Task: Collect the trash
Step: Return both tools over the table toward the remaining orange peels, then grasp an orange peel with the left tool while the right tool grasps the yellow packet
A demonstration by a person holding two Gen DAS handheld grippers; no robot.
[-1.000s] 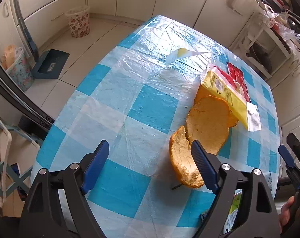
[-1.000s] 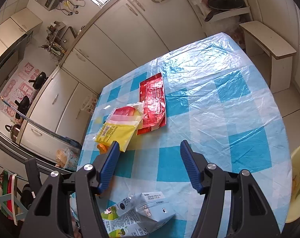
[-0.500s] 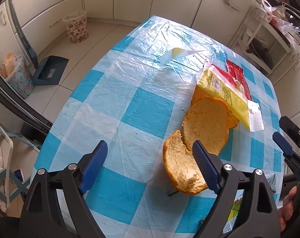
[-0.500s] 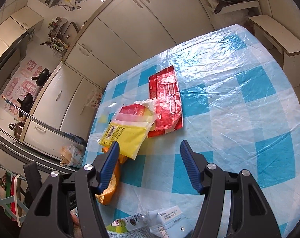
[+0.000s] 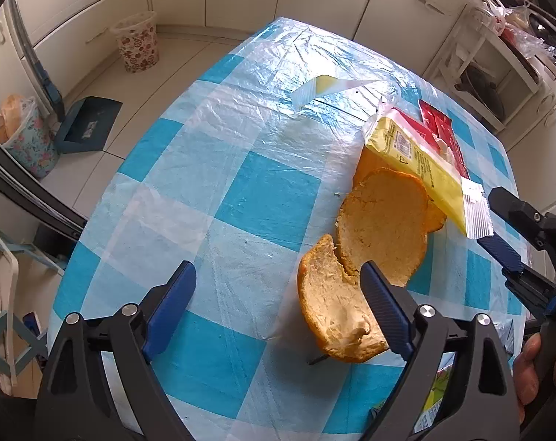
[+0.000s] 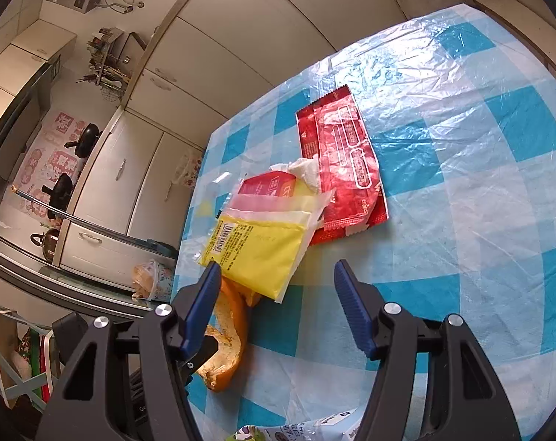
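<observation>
Both tongs gape, left tongs (image 5: 278,286) (just widened) empty beside orange peel (image 5: 381,228).

a home kitchen: cream cabinets (image 6: 211,84), pans on a stove (image 6: 63,187), a checked-cloth table (image 5: 204,198).

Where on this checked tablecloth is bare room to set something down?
Bare: the table's floor-side half, left of the orange peel pieces. Crowded: where the yellow plastic packet overlaps the red foil wrapper and the peel.
</observation>
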